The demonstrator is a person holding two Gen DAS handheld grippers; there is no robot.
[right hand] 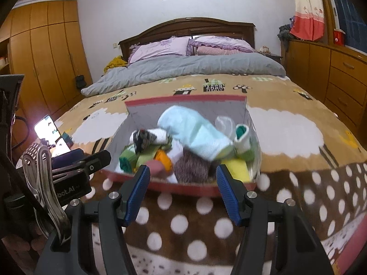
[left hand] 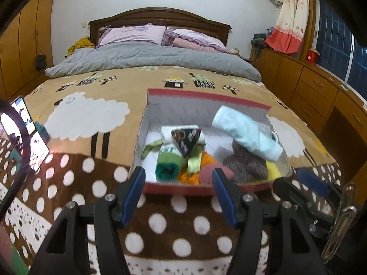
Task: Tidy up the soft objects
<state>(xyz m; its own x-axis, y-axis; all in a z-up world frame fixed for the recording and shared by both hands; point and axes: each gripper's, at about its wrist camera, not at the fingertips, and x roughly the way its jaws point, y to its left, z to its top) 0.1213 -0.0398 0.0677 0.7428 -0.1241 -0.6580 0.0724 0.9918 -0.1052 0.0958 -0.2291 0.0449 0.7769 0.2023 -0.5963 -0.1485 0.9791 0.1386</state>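
A cardboard box (left hand: 206, 96) (right hand: 183, 99) with a red rim lies open on the bed's blanket. It holds several soft things: a light blue cloth (left hand: 243, 133) (right hand: 190, 128), a rolled green sock (left hand: 167, 165) (right hand: 125, 160), a black patterned piece (left hand: 185, 139) (right hand: 142, 139), a brown fuzzy item (left hand: 245, 165) (right hand: 192, 167) and a yellow piece (right hand: 238, 168). My left gripper (left hand: 180, 183) hovers open just before the box's near rim, with nothing held. My right gripper (right hand: 183, 183) stands open and empty at the same rim, further right.
The brown polka-dot blanket (left hand: 179, 229) spreads under both grippers. A lit phone (right hand: 49, 128) lies on the bed at the left. A grey duvet (left hand: 149, 57) and pillows fill the far end. Wardrobes stand left, and wooden drawers (right hand: 344, 78) stand right.
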